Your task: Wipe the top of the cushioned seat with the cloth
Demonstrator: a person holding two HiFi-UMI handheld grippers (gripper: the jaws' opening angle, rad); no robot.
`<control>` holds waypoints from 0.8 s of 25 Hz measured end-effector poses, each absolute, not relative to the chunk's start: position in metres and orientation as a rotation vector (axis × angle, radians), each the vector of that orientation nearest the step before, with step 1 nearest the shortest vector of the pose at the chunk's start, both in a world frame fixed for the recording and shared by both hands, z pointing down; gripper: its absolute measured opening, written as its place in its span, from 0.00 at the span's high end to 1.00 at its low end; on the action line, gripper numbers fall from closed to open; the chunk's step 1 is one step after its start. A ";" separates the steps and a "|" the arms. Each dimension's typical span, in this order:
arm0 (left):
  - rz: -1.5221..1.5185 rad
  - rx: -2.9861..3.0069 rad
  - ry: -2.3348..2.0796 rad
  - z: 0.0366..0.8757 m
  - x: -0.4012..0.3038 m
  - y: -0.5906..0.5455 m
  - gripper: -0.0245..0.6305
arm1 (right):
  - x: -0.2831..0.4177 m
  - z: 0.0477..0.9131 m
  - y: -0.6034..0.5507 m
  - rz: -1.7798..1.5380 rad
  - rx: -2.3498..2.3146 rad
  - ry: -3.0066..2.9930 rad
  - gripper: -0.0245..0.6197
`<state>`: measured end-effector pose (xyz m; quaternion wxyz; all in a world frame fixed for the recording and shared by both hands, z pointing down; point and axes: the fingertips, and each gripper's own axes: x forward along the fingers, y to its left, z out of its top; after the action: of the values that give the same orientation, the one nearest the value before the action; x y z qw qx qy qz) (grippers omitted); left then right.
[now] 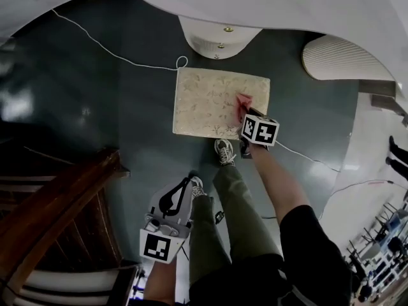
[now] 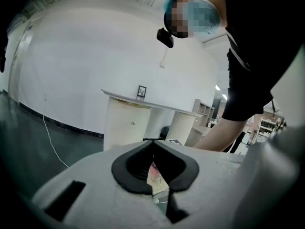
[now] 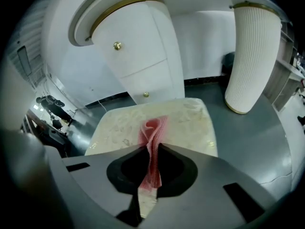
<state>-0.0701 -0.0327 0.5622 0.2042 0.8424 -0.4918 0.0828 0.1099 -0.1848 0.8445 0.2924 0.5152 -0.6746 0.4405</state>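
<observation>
cloth (image 3: 152, 128) clamped in right gripper (image 3: 153, 148) fingers, trailing just ahead onto cushioned seat (image 3: 190, 123) | step: wiping the top | next: sweep across bare seat, pressing down | left gripper (image 2: 153, 151) fingers closed, empty, well clear

My right gripper (image 1: 247, 115) hid the near end of the cloth (image 1: 243, 102); past my left fingers (image 2: 127, 168), only a sliver of the seat (image 2: 157, 182) showed.
</observation>
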 end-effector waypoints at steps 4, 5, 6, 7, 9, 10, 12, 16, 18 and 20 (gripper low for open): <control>0.243 2.387 -1.316 0.566 -0.049 -0.046 0.94 | 0.169 0.845 -0.181 1.184 1.454 -1.732 0.92; 0.240 2.396 -1.304 0.566 -0.044 -0.050 0.94 | 0.181 0.845 -0.180 1.186 1.474 -1.713 0.92; 0.236 2.407 -1.292 0.565 -0.037 -0.054 0.94 | 0.194 0.846 -0.178 1.186 1.494 -1.689 0.92; 0.233 2.419 -1.279 0.563 -0.031 -0.058 0.94 | 0.207 0.847 -0.175 1.186 1.514 -1.658 0.92; 0.229 2.444 -1.254 0.560 -0.019 -0.064 0.94 | 0.232 0.852 -0.168 1.195 1.551 -1.588 0.92; 0.228 2.455 -1.239 0.558 -0.014 -0.067 0.94 | 0.242 0.854 -0.165 1.202 1.566 -1.557 0.92; 0.227 2.475 -1.208 0.556 -0.005 -0.068 0.94 | 0.258 0.855 -0.157 1.212 1.588 -1.520 0.92; 0.252 2.496 -1.172 0.557 -0.004 -0.064 0.94 | 0.261 0.846 -0.152 1.233 1.641 -1.534 0.92; 0.254 2.495 -1.181 0.557 -0.009 -0.061 0.94 | 0.242 0.832 -0.156 1.210 1.628 -1.623 0.92; 0.254 2.489 -1.194 0.556 -0.015 -0.057 0.94 | 0.209 0.817 -0.161 1.190 1.576 -1.742 0.92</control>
<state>-0.0149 -0.0572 0.5560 0.1837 0.8826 -0.4233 0.0899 0.2090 -0.1607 0.8167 0.2513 0.5791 -0.6404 0.4375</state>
